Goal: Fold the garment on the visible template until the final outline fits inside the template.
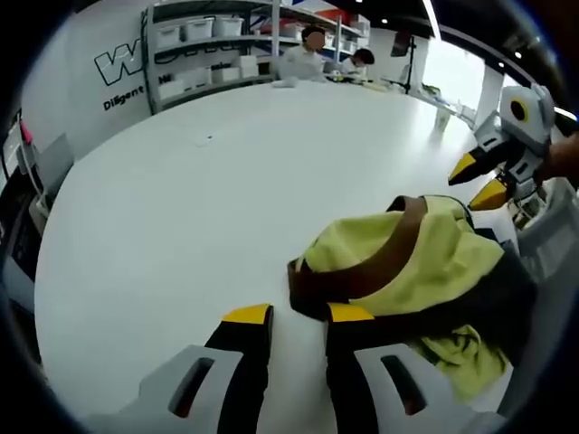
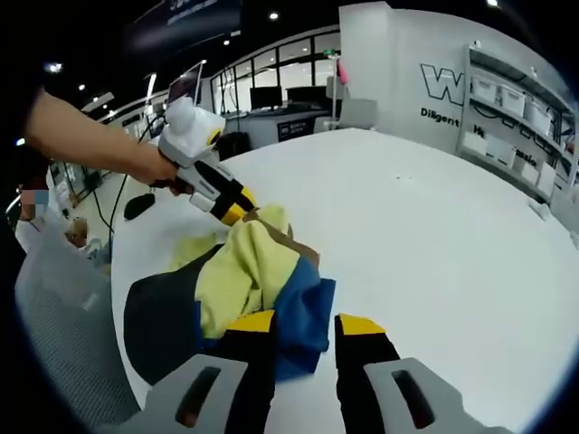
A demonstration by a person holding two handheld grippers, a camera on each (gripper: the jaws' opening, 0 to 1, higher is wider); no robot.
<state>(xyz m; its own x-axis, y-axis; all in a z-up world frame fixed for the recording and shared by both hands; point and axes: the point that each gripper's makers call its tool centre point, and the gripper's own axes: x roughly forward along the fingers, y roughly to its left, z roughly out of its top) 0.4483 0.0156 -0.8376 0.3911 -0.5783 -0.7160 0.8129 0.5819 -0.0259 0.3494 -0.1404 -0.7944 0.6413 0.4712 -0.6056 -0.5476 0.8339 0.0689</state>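
In the left gripper view the left gripper (image 1: 299, 315) has its yellow-tipped black fingers (image 1: 248, 316) parted by a narrow gap with nothing between them, the right-hand tip lying against the near edge of the crumpled yellow, dark-blue and brown fabric garment (image 1: 407, 262). The garment lies in a heap on the round white bench (image 1: 208, 190), a brown band crossing its yellow top. Beyond the heap the right gripper (image 1: 479, 181), white-bodied with yellow tips, hangs just above the cloth, a hand behind it. In the right gripper view the right gripper (image 2: 306, 323) shows its own fingers (image 2: 360, 326) parted narrowly and empty, right at the garment's (image 2: 253, 271) blue edge. Across the heap the left gripper (image 2: 237, 210), held by a bare hand (image 2: 163, 172), points its tips down at the top of the yellow cloth; whether they pinch it I cannot tell. Far off, grey shelving with white bins (image 1: 208, 45) stands along a wall
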